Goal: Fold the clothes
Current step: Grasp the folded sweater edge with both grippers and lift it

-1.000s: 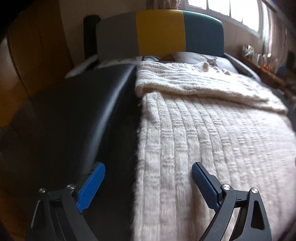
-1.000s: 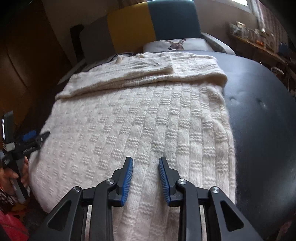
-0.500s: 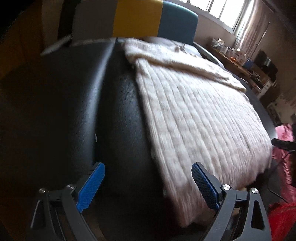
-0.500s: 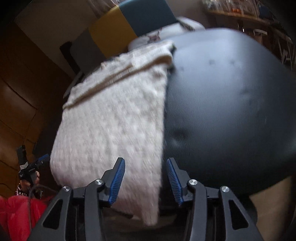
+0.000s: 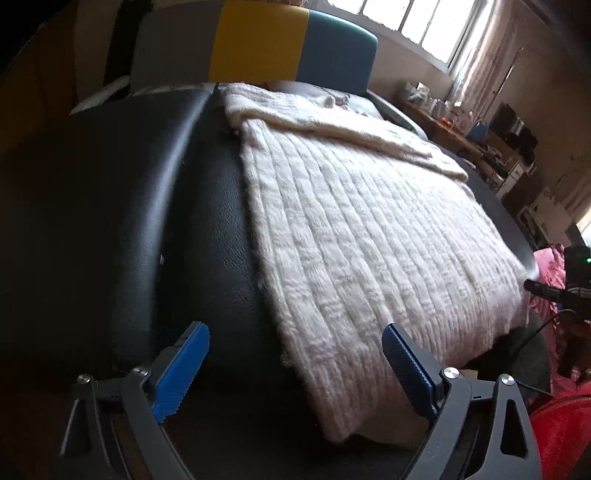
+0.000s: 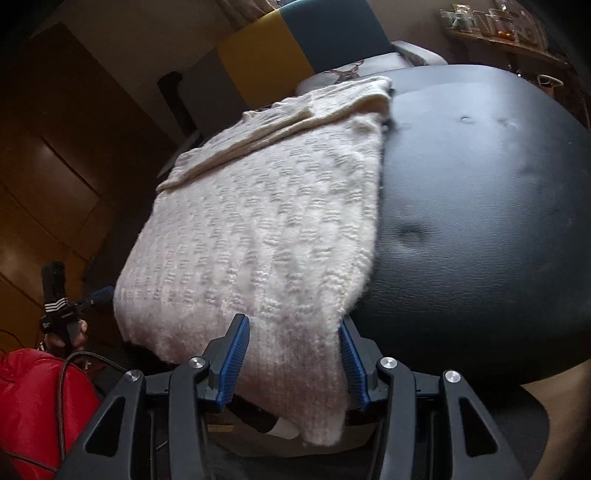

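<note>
Knit sweater (image 5: 369, 236) hem bracketed by both claws, held apart | risk: hem slipped off black cushion (image 6: 480, 221)

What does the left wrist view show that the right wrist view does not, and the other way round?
Only the left wrist view shows the bright window and the open left gripper framing the sweater's near left corner. Only the right wrist view shows the deer pillow, the dimpled black cushion and the open right gripper astride the hanging right corner. Both show the cream sweater with its sleeves folded across the top, and the yellow and teal headboard.
</note>
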Demonstrator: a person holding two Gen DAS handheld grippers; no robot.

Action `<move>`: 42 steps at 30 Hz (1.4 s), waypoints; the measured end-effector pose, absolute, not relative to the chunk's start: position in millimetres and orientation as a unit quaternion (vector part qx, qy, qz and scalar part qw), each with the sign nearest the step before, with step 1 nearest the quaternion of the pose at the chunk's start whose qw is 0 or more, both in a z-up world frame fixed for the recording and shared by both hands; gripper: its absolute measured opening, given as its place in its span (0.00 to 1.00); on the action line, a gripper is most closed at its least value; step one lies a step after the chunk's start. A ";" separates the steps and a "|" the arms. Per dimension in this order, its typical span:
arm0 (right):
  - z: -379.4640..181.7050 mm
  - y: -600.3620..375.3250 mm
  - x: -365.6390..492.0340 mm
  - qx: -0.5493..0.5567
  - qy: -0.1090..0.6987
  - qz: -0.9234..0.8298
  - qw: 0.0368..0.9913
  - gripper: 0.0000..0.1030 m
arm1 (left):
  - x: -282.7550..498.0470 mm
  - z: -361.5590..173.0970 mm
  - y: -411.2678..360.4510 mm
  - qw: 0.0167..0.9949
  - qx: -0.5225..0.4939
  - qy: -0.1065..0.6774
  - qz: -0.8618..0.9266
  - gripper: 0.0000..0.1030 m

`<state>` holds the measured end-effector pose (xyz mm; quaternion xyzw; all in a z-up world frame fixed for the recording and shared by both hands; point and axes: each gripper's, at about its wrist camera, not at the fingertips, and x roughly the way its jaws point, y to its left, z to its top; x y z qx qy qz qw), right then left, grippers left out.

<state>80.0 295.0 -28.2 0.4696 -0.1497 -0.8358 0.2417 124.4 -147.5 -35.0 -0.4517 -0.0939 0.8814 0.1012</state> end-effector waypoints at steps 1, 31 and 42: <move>-28.6 293.5 79.7 0.466 -0.151 -0.836 0.248 0.48 | 125.0 -35.6 -145.0 0.107 -0.451 -0.094 0.881 0.88; -34.5 284.6 65.7 0.503 -0.228 -0.793 0.257 0.12 | 105.3 -33.4 -149.7 0.181 -0.479 -0.209 0.833 0.13; 9.6 294.3 84.1 0.409 -0.362 -0.762 0.349 0.12 | 128.8 27.4 -180.1 0.260 -0.390 -0.325 0.821 0.10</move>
